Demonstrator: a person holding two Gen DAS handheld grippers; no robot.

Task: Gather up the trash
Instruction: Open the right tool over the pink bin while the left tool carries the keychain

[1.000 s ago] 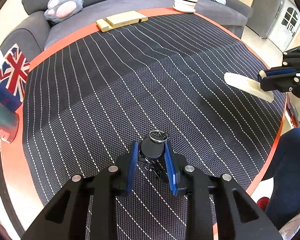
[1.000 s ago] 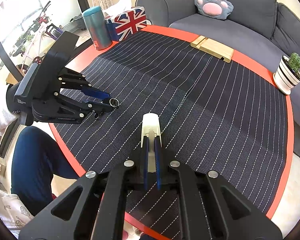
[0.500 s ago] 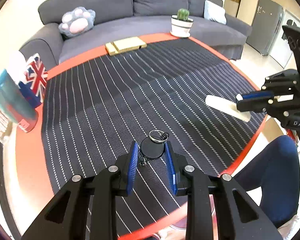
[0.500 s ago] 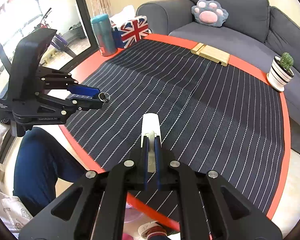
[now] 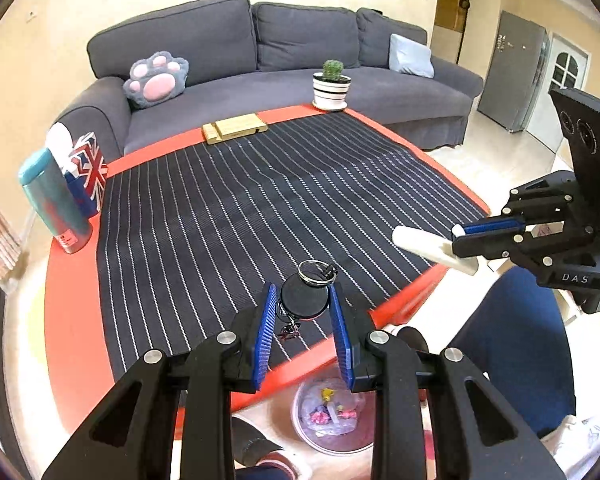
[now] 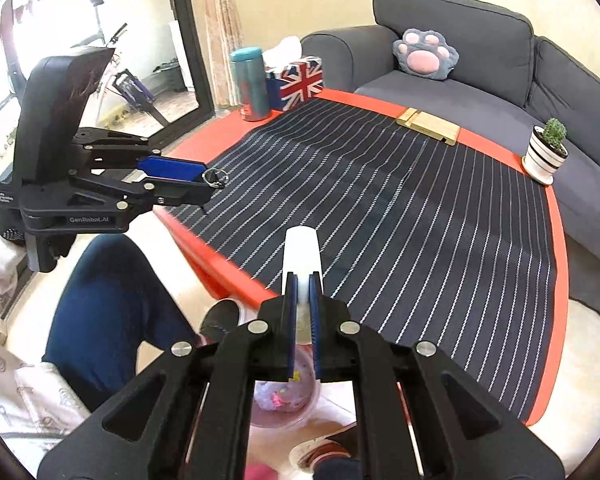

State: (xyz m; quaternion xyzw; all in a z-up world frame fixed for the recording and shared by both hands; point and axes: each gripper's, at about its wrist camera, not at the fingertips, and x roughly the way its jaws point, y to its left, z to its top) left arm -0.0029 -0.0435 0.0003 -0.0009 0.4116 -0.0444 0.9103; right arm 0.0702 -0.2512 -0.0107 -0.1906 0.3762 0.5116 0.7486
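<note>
Two grabs in hand: my left gripper (image 5: 302, 312) clamps the stiff, light badge reel (image 5: 303, 295) by its disc; my right gripper (image 6: 303, 296) pinches the light white tube (image 6: 301, 249) near-end, above the trash bin (image 6: 284, 394) below.

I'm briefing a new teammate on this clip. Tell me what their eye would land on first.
Each tool carries something above the near edge of the red table: the left tool grips a black round key reel, the right tool pinches a white tube. Below them on the floor sits a lined trash bin, and a paw cushion brightens the grey sofa behind.
</note>
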